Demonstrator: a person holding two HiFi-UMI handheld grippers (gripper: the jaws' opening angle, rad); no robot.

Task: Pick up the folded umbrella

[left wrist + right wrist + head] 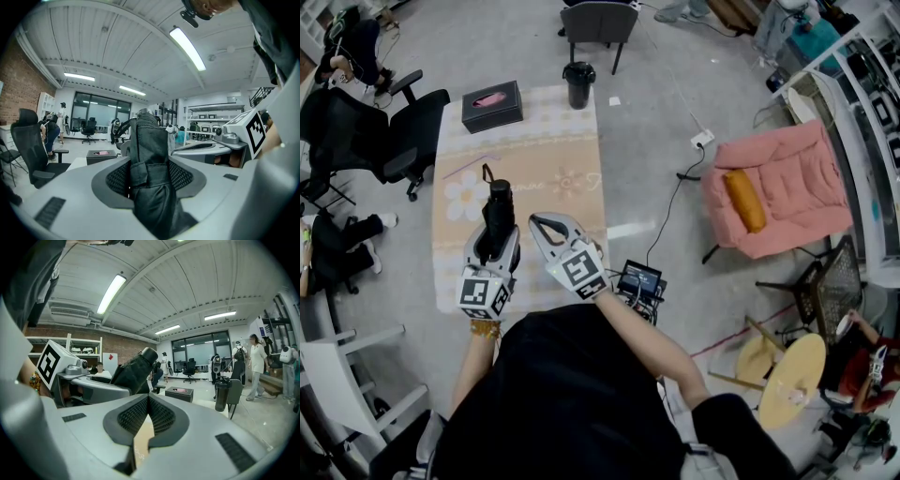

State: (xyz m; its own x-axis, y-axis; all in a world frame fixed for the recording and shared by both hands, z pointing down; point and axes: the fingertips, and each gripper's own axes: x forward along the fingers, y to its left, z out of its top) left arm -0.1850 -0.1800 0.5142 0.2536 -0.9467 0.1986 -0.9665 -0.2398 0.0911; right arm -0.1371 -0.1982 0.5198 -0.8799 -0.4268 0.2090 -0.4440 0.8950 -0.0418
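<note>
Grips folded umbrella (150, 154) in left gripper (492, 246), pads pressed on its 2 sides; holds right gripper (546, 228) at umbrella's 3 o'clock, jaws together, empty.

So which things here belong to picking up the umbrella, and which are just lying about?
In the job: folded umbrella, left gripper clamped on it.
Lying about: black tissue box, black tumbler, pink armchair; right gripper shut, empty.
</note>
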